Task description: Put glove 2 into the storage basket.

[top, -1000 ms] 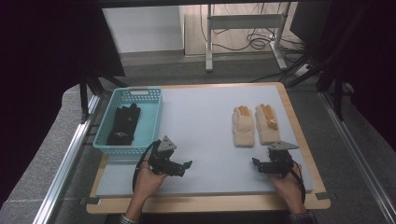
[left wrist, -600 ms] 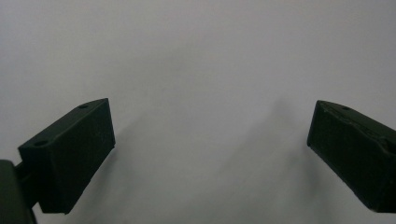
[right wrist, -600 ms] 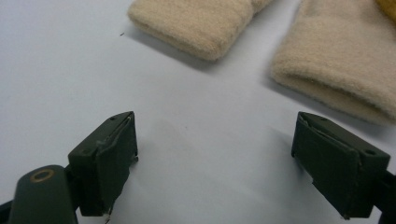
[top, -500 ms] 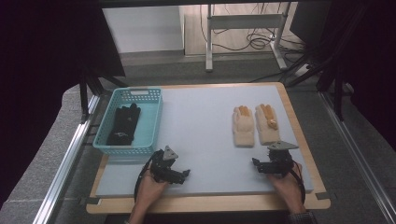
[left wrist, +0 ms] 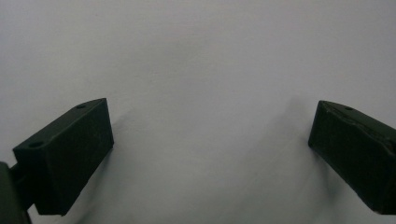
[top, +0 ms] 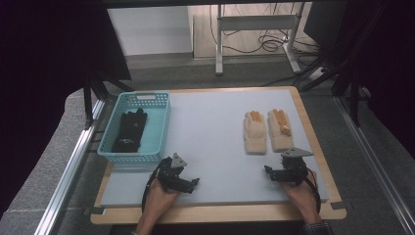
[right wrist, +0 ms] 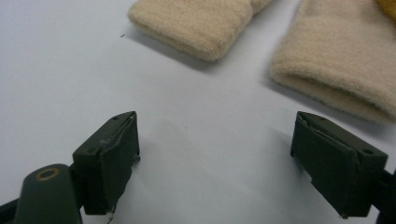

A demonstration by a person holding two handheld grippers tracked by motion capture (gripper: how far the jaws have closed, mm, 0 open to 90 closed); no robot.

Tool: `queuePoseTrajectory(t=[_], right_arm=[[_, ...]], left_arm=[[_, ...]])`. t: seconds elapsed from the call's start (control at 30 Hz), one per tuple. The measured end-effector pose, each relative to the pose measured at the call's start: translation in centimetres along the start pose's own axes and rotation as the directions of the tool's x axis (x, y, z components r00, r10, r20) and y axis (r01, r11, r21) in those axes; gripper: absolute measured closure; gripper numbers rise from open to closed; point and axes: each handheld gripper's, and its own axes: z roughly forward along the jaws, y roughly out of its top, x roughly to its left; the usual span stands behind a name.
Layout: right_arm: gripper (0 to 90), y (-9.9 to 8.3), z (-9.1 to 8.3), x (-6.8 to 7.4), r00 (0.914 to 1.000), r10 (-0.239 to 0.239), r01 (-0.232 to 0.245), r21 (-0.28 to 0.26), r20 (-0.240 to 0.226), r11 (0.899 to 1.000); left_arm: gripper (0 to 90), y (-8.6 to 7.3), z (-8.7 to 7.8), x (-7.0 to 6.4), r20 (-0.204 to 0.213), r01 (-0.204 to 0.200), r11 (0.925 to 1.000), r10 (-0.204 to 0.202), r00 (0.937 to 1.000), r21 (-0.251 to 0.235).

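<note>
Far left, a teal basket (top: 164, 128) sits on the bench (top: 210, 147) w/ a black glove (top: 131, 129) lying inside. Left tongs (top: 192, 183) rest low on bare bench near the front edge, jaws spread wide, nothing btwn them. Middle is bare surface. Toward the right, two beige knit gloves lie flat side by side, cuffs facing the person: left beige glove (top: 255, 133) and right beige glove (top: 280, 130), orange on the fingertips. Right tongs (top: 268, 171) sit just short of those cuffs, jaws spread, empty. Gloves look light, soft, floppy, not fragile; fabric should bunch rather than slip. Best hold prob. the thick ribbed cuff (right wrist: 198, 25), pinched at its edge, since it's nearest.
</note>
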Motion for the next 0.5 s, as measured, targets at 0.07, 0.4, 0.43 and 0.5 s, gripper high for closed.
queuePoseTrajectory(t=[0.07, 0.4, 0.43, 0.5], right_arm=[[18.5, 0.0, -0.1, -0.1, 0.9998, 0.016, -0.016, -0.007, -0.013, 1.000], [22.2, 1.5, -0.7, -0.9, 0.9990, 0.009, -0.010, -0.021, -0.044, 1.000], [23.9, 2.2, -0.8, -1.1, 0.9985, 0.005, -0.006, -0.024, -0.055, 1.000], [24.9, 2.6, -0.7, -1.2, 0.9981, 0.001, -0.003, -0.024, -0.062, 1.000]], left_arm=[[0.0, 0.0, 0.0, 0.0, -0.001, 0.000, 1.0000, 0.000, 1.0000, -0.001], [0.1, 0.0, 0.0, 0.0, -0.001, 0.001, 1.0000, -0.001, 1.0000, -0.001], [0.1, 0.0, 0.0, 0.0, -0.001, 0.002, 1.0000, -0.002, 1.0000, -0.002], [0.2, 0.0, 0.0, 0.0, -0.001, 0.002, 1.0000, -0.002, 1.0000, -0.002]])
